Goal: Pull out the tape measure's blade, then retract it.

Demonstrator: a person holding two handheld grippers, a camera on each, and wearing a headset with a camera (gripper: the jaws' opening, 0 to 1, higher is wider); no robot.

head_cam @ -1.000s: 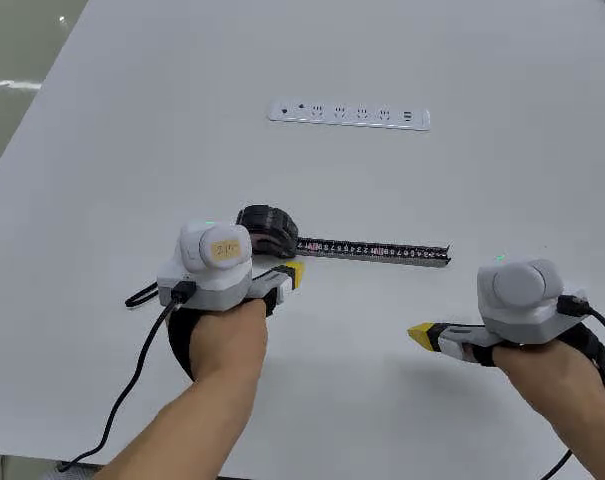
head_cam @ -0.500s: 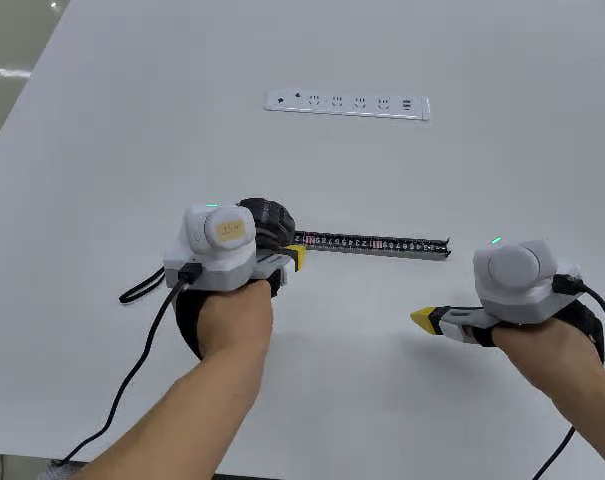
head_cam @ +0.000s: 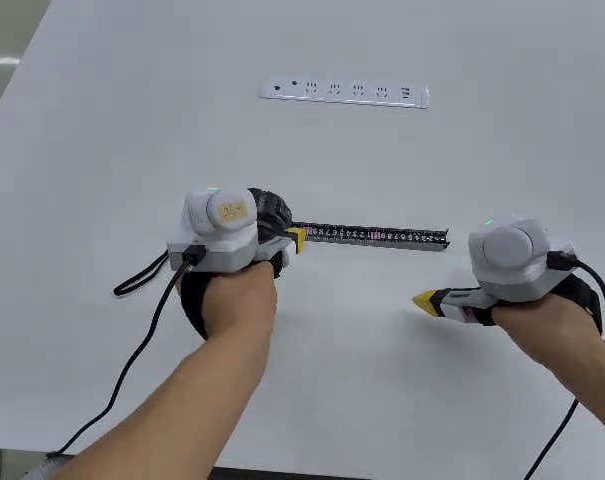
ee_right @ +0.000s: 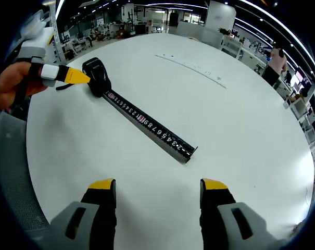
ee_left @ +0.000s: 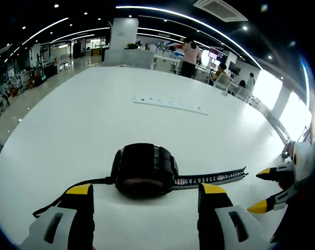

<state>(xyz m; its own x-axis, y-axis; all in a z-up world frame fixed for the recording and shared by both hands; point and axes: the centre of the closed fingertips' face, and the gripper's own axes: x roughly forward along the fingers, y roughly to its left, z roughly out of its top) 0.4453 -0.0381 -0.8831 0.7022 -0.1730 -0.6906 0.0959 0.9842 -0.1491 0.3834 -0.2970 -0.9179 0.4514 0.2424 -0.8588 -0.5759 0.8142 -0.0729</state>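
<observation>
While my left gripper hung released just short of the tape measure | right gripper released, clear of blade | I feared the unheld case skidding on retraction.

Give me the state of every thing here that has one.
tape measure case: resting on the table, not gripped.
blade: pulled out, lying flat on the table.
left hand-held gripper: open, jaws either side of the case.
right hand-held gripper: open, empty, short of the blade's tip.
power strip: nothing plugged in.
</observation>
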